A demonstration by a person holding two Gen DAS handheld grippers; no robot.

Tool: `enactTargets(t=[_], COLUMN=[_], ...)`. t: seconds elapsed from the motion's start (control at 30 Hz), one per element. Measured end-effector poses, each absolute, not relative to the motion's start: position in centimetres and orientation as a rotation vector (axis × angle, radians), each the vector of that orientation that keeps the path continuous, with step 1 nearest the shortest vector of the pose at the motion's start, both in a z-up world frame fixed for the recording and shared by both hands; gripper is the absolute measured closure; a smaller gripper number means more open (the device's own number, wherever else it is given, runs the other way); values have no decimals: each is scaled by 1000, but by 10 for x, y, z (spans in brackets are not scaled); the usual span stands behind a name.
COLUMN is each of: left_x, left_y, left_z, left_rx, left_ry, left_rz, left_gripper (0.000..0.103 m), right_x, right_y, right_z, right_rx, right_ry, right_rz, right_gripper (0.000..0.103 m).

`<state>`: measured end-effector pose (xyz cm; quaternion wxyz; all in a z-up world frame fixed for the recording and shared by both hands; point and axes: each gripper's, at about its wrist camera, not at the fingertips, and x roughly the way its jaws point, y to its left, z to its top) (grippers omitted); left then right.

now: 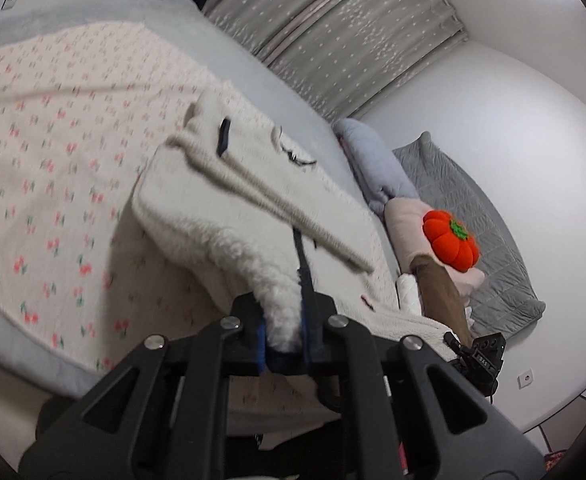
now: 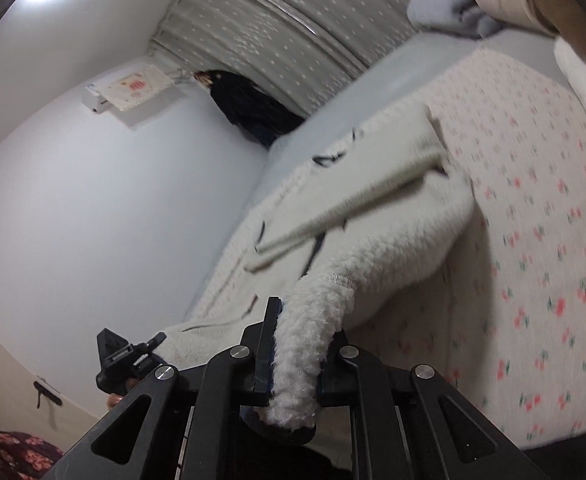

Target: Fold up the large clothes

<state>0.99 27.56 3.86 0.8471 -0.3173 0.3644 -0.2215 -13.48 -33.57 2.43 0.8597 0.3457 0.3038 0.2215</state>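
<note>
Left claw (image 1: pixel 284 330) and right claw (image 2: pixel 293 354) each clenched on one white fleece jacket (image 1: pixel 253 216), one flowered blanket (image 1: pixel 53 160)

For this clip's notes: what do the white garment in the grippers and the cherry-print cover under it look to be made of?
White garment: seems to be fluffy sherpa-type fleece, matte, with a nubby, curly pile showing where both grippers pinch it; its trim band looks ribbed knit. Cherry-print cover: appears a soft, matte woven or knit fabric with a fine textured surface; blur leaves the weave unclear.
</note>
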Motion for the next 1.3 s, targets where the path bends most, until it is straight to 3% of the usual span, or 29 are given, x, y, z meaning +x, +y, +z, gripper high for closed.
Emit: enactTargets(t=[0.37,0.67,0.93,1.3], left_x=[119,213,305,404], left_y=[271,249,241,239], left_z=[97,116,70,-41], left_rx=[-631,-554,-550,-677], left_ry=[659,628,718,915], left_rz=[-450,-402,-291,-179], left_gripper=[89,89,89,84], right_x=[-36,73,171,275], right_y=[-345,-359,-366,-371], right_z=[86,93,54,-48], right_rx=[672,695,717,797], right_ry=[518,512,592,831], right_rz=[425,353,265,104], right_gripper=[91,91,91,89])
